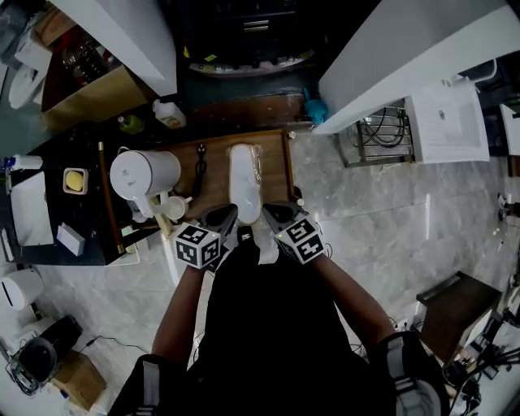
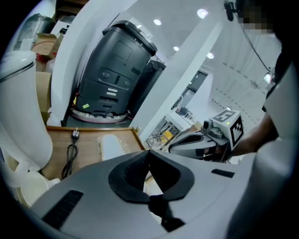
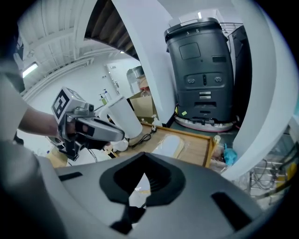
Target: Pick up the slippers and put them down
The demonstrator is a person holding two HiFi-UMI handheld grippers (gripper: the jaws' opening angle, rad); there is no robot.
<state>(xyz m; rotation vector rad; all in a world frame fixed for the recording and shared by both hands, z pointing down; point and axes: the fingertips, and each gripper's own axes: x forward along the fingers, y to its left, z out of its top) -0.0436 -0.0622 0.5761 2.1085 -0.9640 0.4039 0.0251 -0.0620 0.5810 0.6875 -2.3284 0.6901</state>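
Item: slipper pack [image 1: 244, 180], wrapped, lying flat and lengthwise on wooden tray [image 1: 216, 154], right of centre, near its right edge.
L gripper [image 1: 226, 215], R gripper [image 1: 275, 213]: both claws pressed together, empty, hovering at pack's near end.
We judge this fits pre-lift or post-set-down alike. Either way we keep tips off tray's near edge.
Room: kettle [image 1: 145, 173] + cable [image 1: 199, 166] crowd tray's left; right edge open.

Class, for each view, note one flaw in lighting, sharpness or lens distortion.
Head view: fisheye bends the white beams; the person's dark clothing loses detail. Left gripper view: ceiling lights glare, corners go black. Right gripper view: straight white column bows, edges darken.
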